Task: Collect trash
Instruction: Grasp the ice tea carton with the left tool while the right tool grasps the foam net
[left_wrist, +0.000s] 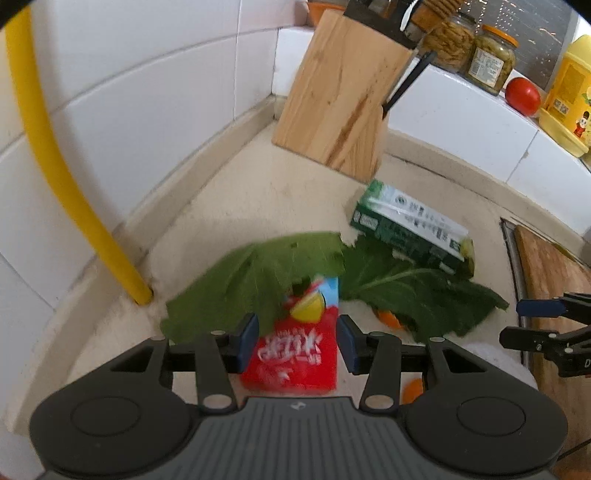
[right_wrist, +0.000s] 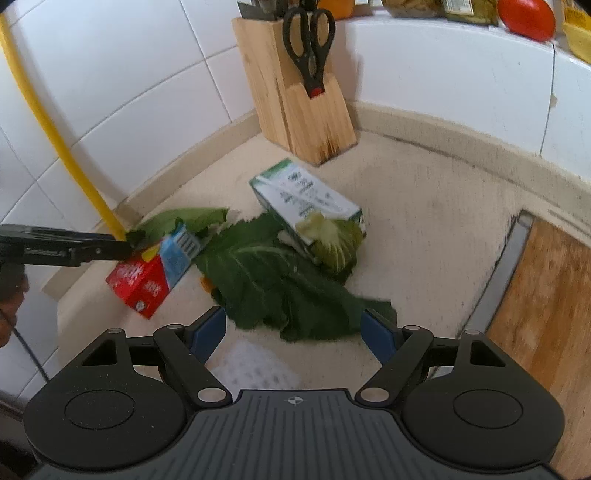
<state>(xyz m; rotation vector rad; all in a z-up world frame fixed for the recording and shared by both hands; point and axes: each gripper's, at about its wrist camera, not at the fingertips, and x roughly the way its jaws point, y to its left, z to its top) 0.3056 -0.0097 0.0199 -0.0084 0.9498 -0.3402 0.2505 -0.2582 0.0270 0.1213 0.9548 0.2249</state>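
Note:
A red drink carton lies tilted on the beige counter. My left gripper is shut on it, a blue pad against each side. Large green leaves spread beside and behind the carton. A green-and-white carton lies on the leaves with a pale leaf scrap at its end. An orange peel peeks out from under a leaf. My right gripper stands open just above the near tip of the dark leaf, touching nothing.
A wooden knife block with scissors stands in the tiled corner. A yellow pipe rises at the left wall. A wooden cutting board lies at the right. Jars, a tomato and a yellow bottle sit on the ledge. A white mesh wrap lies near me.

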